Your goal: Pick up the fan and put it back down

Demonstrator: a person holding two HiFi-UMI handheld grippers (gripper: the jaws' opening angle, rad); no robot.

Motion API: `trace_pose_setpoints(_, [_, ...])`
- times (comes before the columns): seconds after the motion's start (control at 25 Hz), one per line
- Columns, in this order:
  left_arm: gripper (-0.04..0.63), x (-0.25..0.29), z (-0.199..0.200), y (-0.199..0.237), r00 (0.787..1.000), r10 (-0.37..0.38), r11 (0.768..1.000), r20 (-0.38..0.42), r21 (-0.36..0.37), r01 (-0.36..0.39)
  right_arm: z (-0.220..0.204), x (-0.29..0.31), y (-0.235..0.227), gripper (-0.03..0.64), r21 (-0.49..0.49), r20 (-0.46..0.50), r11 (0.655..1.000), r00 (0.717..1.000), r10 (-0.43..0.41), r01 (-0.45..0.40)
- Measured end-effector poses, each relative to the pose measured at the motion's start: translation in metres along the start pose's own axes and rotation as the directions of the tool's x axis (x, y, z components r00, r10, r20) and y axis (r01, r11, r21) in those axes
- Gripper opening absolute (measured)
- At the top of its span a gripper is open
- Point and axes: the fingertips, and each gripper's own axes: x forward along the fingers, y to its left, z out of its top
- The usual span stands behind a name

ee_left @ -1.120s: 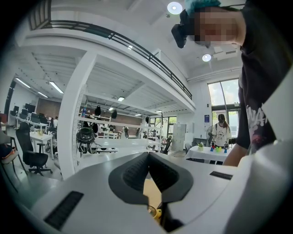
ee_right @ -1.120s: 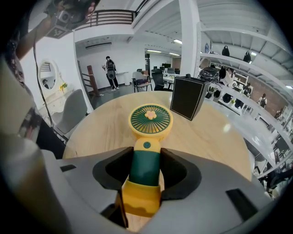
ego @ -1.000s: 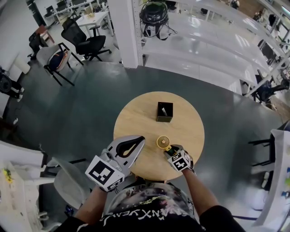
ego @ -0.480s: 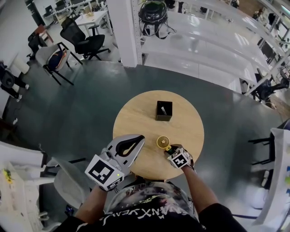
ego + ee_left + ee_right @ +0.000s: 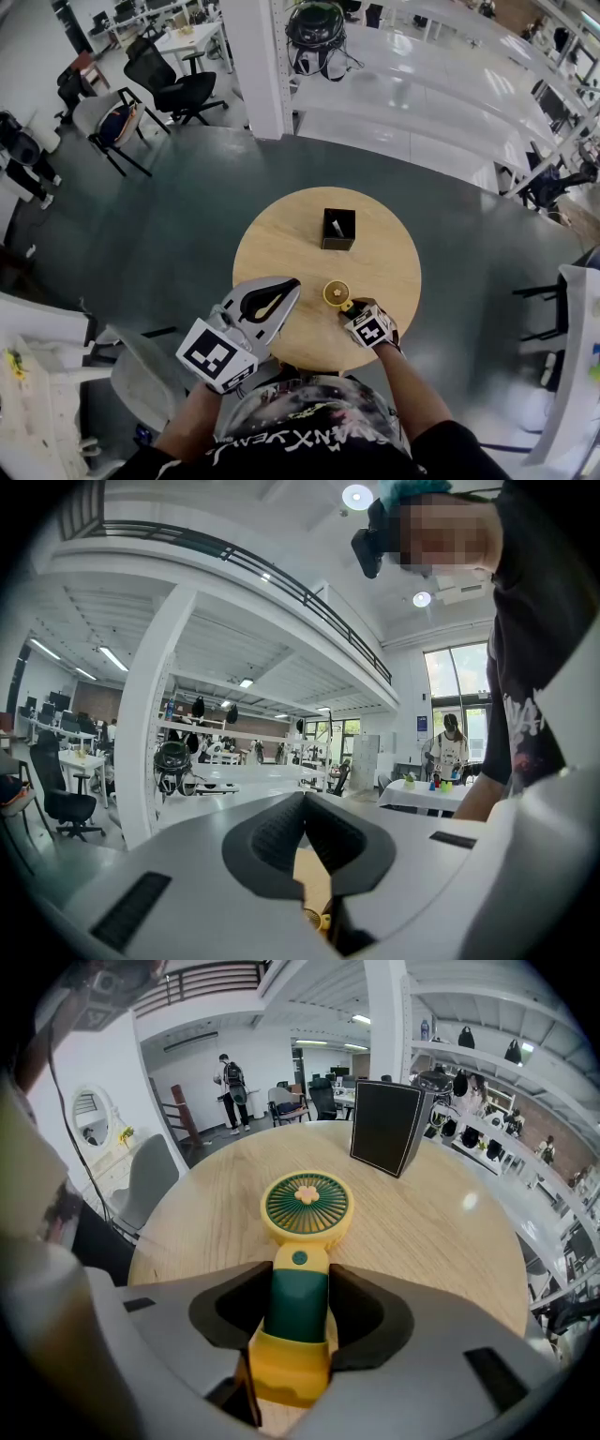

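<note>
At the near edge of the round wooden table (image 5: 281,234), your right gripper (image 5: 347,306) is pinching the fan (image 5: 337,292) by its handle. The right gripper view shows it plainly: the dark pads press on both sides of the green grip, and the yellow head with its flower centre (image 5: 307,1206) sticks out beyond the jaws over the wood (image 5: 206,1213). The yellow base runs under the gripper body (image 5: 298,1288) and is partly hidden. You cannot tell from either view whether the fan's head touches the tabletop or hangs just above it. From your head camera only the round head shows, since the marker cube (image 5: 371,330) covers the handle.

Your left gripper (image 5: 289,287) is near the fan, to its left, apart from it, with its jaws pressed together and nothing between them. Its own view (image 5: 303,803) is mostly gripper shell; only a sliver of table and a speck of yellow show through the gap below the pads.

Farther back stands a black box (image 5: 339,231), well apart from the fan; something pale sits inside, too small to make out.
</note>
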Motion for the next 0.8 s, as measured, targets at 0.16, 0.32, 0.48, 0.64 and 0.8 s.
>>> trace_pose_setpoints(0.16, [0.017,-0.001,0.001,-0.002,1.000,-0.002,1.000,0.000,0.000,0.002,0.003,-0.003,0.000,0.210,0.011,0.018,1.000,1.000,-0.012,0.012])
trace_pose_setpoints(0.32, [0.017,0.000,-0.001,-0.002,1.000,-0.003,1.000,-0.001,-0.002,0.003,0.011,-0.012,-0.003,0.218,0.016,0.035,1.000,0.999,-0.027,0.026])
trace_pose_setpoints(0.48, [0.017,0.002,-0.001,-0.003,1.000,-0.008,1.000,0.002,-0.007,0.008,0.023,-0.023,-0.003,0.222,0.013,0.069,0.999,0.997,-0.034,0.033])
trace_pose_setpoints(0.64, [0.017,0.003,-0.002,-0.002,1.000,-0.010,1.000,-0.002,-0.007,0.010,0.045,-0.038,0.001,0.227,-0.005,0.127,0.999,0.991,-0.035,0.036])
trace_pose_setpoints(0.8, [0.017,0.003,-0.002,-0.002,1.000,-0.012,1.000,-0.002,-0.009,0.012,0.074,-0.060,0.005,0.229,-0.026,0.201,0.999,0.979,-0.035,0.041])
